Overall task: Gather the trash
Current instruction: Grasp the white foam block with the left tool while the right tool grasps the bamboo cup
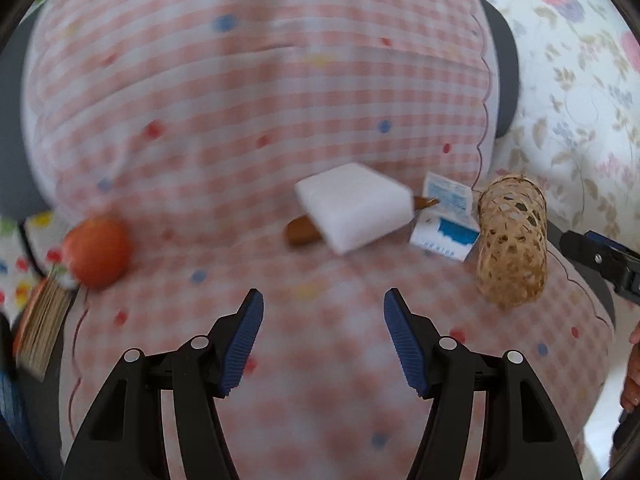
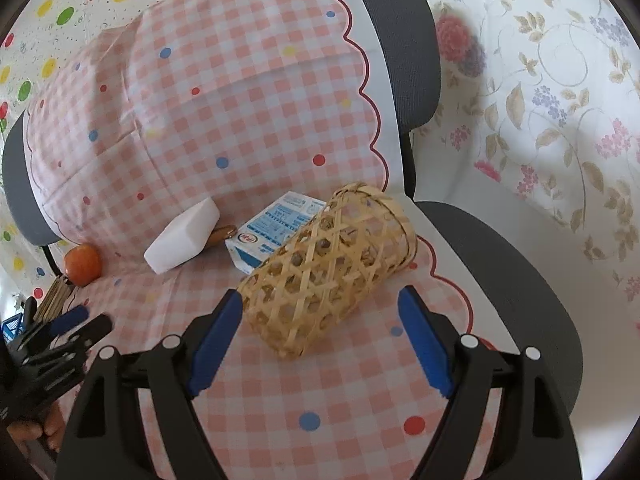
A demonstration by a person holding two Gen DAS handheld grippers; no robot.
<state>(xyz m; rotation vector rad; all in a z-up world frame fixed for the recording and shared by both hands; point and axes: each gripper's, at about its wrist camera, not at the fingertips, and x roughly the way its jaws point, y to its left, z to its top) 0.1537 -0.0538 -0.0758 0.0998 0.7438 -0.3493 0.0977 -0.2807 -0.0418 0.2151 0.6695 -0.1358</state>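
1. From the left wrist, my left gripper (image 1: 323,336) stood wide and empty; the woven basket (image 1: 512,240) lay far to its right.
2. From the right wrist, my right gripper (image 2: 320,336) stood wide and empty (nearer hand); the basket (image 2: 332,264) lay on its side just ahead, its long axis diagonal.

Soft bright daylight, fisheye-bent edges, motion blur across the left view.

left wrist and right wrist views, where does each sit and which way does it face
Left wrist: on the left tool, angled down at a white foam block; a hand at the right edge.
Right wrist: on the right tool, angled down at a woven basket; fingers lower left.
Shared: basket, block, blue-white carton, orange fruit.
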